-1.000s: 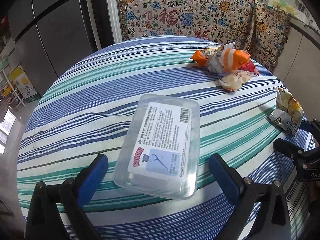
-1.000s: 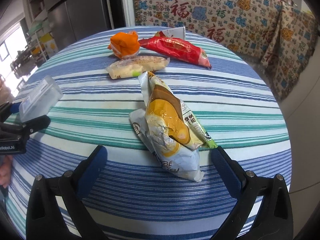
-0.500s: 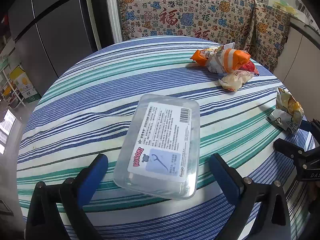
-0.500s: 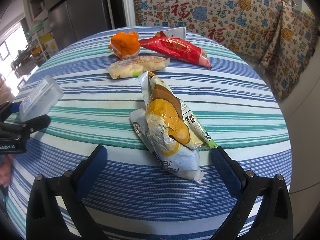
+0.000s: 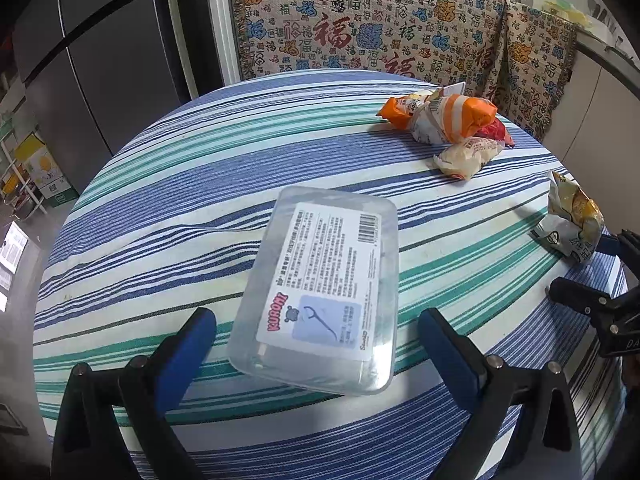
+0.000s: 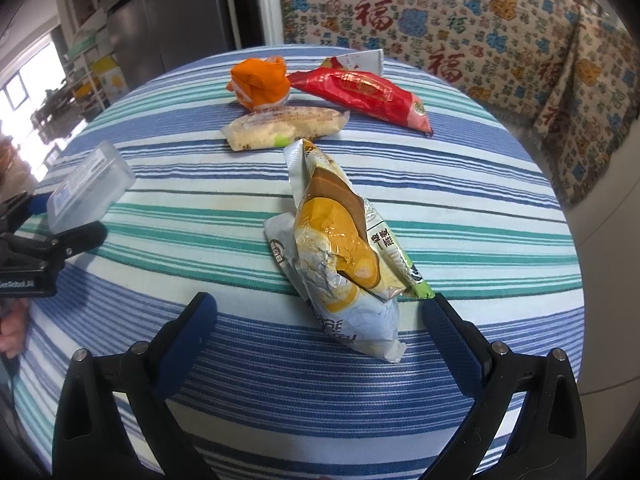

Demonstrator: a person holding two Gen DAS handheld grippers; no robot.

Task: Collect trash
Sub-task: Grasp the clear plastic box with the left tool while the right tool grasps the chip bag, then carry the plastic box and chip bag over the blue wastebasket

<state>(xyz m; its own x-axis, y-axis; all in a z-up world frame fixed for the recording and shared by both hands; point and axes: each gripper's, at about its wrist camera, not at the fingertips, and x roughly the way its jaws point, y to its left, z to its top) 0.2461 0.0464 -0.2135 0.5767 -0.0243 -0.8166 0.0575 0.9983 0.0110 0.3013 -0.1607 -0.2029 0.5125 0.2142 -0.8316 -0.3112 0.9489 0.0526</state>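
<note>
On the round table (image 5: 168,200) with its blue, green and white striped cloth, my two grippers sit near the edge closest to me. My left gripper (image 5: 316,336) has its jaws spread wide, and a clear plastic box (image 5: 320,284) lies flat between them, not touching either blue pad. The box has a white label on top with a barcode and a little picture of a floss pick. My right gripper (image 6: 320,316) is spread wide too, and a crinkled yellow and white snack bag (image 6: 344,256) lies between its two fingers, with its near end right at my fingertips (I am not squeezing it at all). A green and white wrapper (image 6: 396,256) peeks out from under that bag on its right side. Farther back on the table, three more bits of trash sit close together. One is a scrunched orange wrapper (image 6: 260,82), and just in front of it lies a pale bread packet (image 6: 284,130). Beside them is a long red wrapper (image 6: 360,94), lying at a slant, with a white torn piece (image 6: 360,60) behind it. From my right side I can see my left gripper at the far left by the box, and a bit of a hand (image 6: 12,328) under it. Behind the table hangs a patterned cloth (image 5: 360,20) with red and blue signs, and a grey fridge (image 5: 100,60) stands to its left.
</note>
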